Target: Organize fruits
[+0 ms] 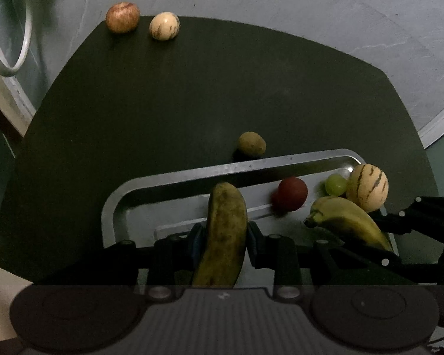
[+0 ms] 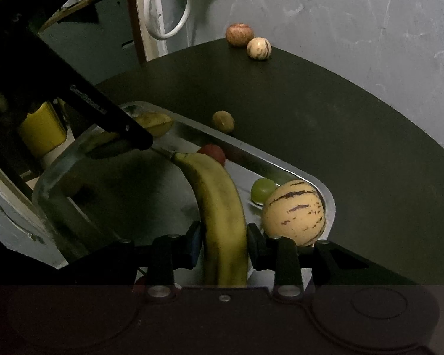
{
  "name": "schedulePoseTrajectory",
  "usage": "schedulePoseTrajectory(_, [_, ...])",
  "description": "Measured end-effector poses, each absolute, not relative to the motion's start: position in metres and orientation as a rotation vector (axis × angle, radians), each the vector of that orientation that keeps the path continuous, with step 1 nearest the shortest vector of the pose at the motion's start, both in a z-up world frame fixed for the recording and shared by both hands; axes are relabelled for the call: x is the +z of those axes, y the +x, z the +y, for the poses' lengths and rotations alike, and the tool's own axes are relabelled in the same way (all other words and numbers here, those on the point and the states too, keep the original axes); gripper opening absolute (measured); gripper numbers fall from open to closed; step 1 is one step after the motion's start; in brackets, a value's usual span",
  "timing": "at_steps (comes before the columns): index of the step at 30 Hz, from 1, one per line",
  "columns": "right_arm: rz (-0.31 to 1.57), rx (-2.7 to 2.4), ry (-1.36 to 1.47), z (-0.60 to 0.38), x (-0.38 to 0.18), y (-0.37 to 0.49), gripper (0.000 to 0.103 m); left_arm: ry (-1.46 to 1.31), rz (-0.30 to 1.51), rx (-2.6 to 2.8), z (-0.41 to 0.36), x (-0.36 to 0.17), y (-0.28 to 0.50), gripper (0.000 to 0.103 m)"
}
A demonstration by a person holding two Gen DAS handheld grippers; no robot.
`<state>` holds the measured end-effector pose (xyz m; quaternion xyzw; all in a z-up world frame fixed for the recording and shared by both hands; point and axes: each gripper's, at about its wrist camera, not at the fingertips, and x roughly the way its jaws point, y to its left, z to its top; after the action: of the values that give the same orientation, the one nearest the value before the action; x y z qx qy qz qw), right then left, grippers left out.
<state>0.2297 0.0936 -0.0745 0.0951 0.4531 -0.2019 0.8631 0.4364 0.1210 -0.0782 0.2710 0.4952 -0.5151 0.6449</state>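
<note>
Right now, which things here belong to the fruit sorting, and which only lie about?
Job:
left gripper holding spotted banana
right gripper holding yellow banana
tray
kiwi
apple
striped melons

Lying about:
white ring

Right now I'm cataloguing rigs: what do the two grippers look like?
Both are black. The left gripper has blue pads inside its fingers, silver screws and a ribbed grey body. The right gripper shows one blue pad; seen from the left camera, its frame carries white dots.
</note>
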Motion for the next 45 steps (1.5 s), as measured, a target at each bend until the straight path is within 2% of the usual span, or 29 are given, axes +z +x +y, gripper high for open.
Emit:
schedulePoseTrajectory(21, [0.976,-0.425,0.194,0.092,-0.085,0.23,0.035,0.618,1.16,-1.139,0.115,-0.091,0.436,0.035])
schedulePoseTrajectory(29, [0.961,-0.436,0.22,0.091,-0.084,0.226,0.036,0.62,1.149,-1.148,0.116,-0.088,0.435,0.042])
schedulePoseTrajectory(34, [0.946,-0.432,0.246,0.09,-0.081,0.222,0.039,0.612,1.14,-1.144,0.12,-0.083,0.435,0.05])
schedulePoseTrajectory(40, [0.918,-0.442,0.289,0.09,-0.074,0.216,0.05,0.581,1.133,-1.14,0.127,-0.071,0.439,0.058])
schedulePoseTrajectory(43, [0.896,-0.446,0.302,0.092,-0.066,0.213,0.06,0.556,1.112,-1.144,0.134,-0.061,0.443,0.071])
schedulePoseTrajectory(45, [0.878,-0.447,0.312,0.094,-0.061,0.209,0.068,0.538,1.091,-1.16,0.141,-0.054,0.445,0.083])
